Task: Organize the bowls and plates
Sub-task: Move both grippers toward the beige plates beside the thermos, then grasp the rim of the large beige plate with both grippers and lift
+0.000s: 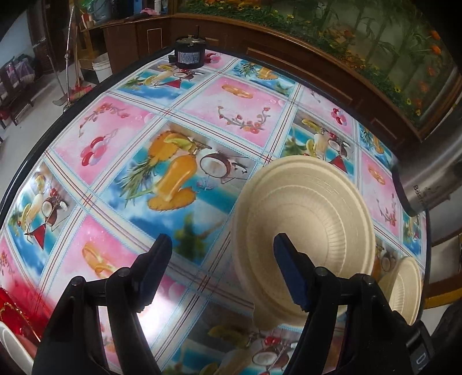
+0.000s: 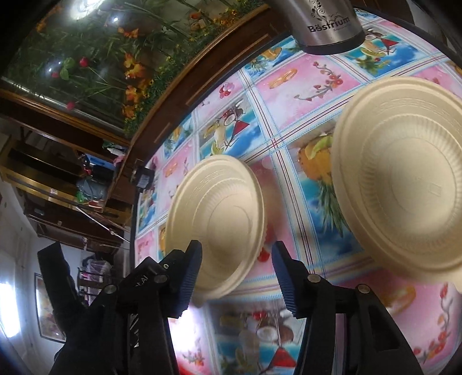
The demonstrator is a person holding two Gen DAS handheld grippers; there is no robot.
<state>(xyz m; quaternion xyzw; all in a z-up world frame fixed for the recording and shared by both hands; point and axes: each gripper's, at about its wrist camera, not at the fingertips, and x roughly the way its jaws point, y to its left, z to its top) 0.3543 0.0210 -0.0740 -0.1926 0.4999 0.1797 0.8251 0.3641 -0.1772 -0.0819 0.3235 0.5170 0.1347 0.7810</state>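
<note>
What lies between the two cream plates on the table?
In the right wrist view, only bare patterned tablecloth separates the smaller plate from the larger plate.

from the left wrist we see the table (image 1: 173, 184) spread under us, with a large bowl (image 1: 303, 230) at about four o'clock of its middle. a smaller bowl (image 1: 404, 288) lies just beside it, further toward four o'clock, near the table's edge. a metal flask (image 1: 424, 178) stands at three o'clock, and a small motor (image 1: 189, 54) sits at twelve o'clock on the far edge. behind the table runs a wooden cabinet (image 1: 317, 57). from the right wrist, the flask (image 2: 326, 26) stands at one o'clock beyond both bowls.
</note>
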